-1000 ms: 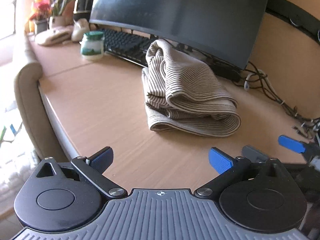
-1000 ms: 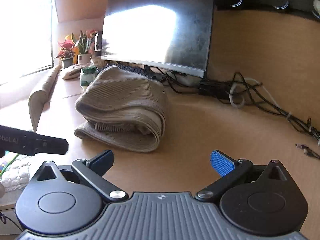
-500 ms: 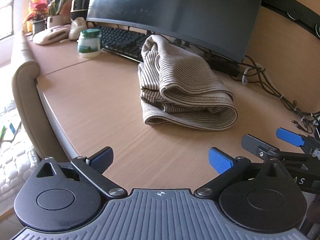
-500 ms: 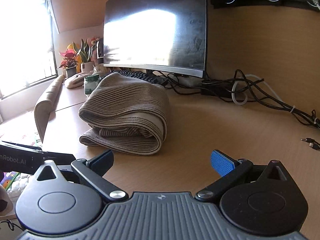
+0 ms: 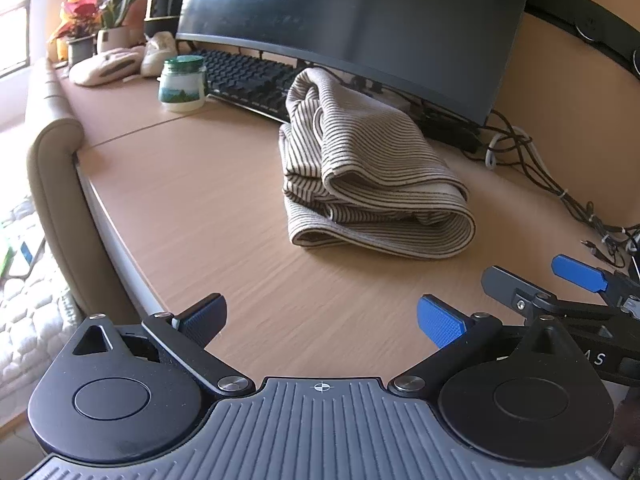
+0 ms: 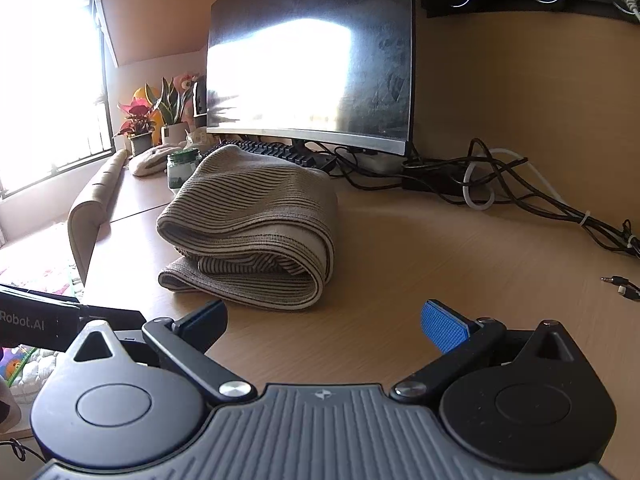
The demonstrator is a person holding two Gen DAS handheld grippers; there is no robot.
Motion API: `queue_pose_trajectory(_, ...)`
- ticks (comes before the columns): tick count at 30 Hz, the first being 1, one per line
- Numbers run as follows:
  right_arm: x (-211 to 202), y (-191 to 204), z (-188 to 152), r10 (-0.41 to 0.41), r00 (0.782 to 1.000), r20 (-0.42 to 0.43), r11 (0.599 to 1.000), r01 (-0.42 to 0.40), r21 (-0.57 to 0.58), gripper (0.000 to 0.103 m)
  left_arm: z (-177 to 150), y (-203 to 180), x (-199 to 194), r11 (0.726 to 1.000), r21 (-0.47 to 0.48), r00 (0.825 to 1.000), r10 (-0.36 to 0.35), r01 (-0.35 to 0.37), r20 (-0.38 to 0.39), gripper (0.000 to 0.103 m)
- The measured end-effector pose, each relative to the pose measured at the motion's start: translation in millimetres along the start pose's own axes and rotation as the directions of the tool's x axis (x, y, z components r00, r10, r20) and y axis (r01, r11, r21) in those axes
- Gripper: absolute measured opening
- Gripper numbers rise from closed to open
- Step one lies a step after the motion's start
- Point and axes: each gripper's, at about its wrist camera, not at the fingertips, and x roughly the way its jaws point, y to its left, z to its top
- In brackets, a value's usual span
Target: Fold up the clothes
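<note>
Left wrist view: the left tongs [image 5: 322, 318] stand wide apart and empty, low over the near edge of the bench [image 5: 192, 184]. The striped garment [image 5: 372, 184] lies folded in a loose stack at mid-bench, its far end close to the keyboard [image 5: 248, 76] and monitor [image 5: 360, 20]. The right tongs [image 5: 548, 276] show at the lower right, also apart. Risk: a single-layer grasp would probably pull the stack open. Right wrist view: the right tongs [image 6: 324, 320] are spread wide, holding nothing, just short of the garment's rolled front edge. Loose cables [image 6: 520, 196] lie to the right; a sideways sweep could snag them. Pushing the garment back could tip the glass jar [image 6: 182, 168] beside it.
</note>
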Motion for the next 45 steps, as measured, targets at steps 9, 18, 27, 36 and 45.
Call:
queue_pose_trajectory(9, -1.2, 1.2, -0.2, 0.006, 1.0, 0.005, 1.0, -0.006, -0.007, 0.103, -2.4, 1.7, -4.1, 1.0, -0.017, 1.0, 0.017, -0.017, 0.0, 0.103)
queue_pose_trajectory(18, -1.2, 0.1, -0.3, 0.009, 1.0, 0.006, 1.0, -0.009, -0.008, 0.103, -3.7, 1.5, -4.0, 1.0, -0.02, 1.0, 0.019, -0.019, -0.003, 0.103)
queue_pose_trajectory(27, -0.5, 4.3, 0.0, 0.008, 1.0, 0.0, 1.0, -0.008, -0.03, 0.103, -3.6, 3.7, -3.3, 1.0, -0.025, 1.0, 0.015, -0.016, -0.005, 0.103)
queue_pose_trajectory(36, 0.8, 4.6, 0.1, 0.005, 1.0, -0.005, 1.0, -0.005, -0.025, 0.103, -2.8, 2.7, -0.9, 1.0, -0.017, 1.0, 0.0, 0.0, -0.009, 0.103)
queue_pose_trajectory(45, 0.6, 3.0, -0.2, 0.002, 1.0, -0.003, 1.0, -0.002, -0.014, 0.103, -3.2, -0.1, 0.8, 1.0, -0.008, 1.0, -0.004, 0.004, -0.013, 0.103)
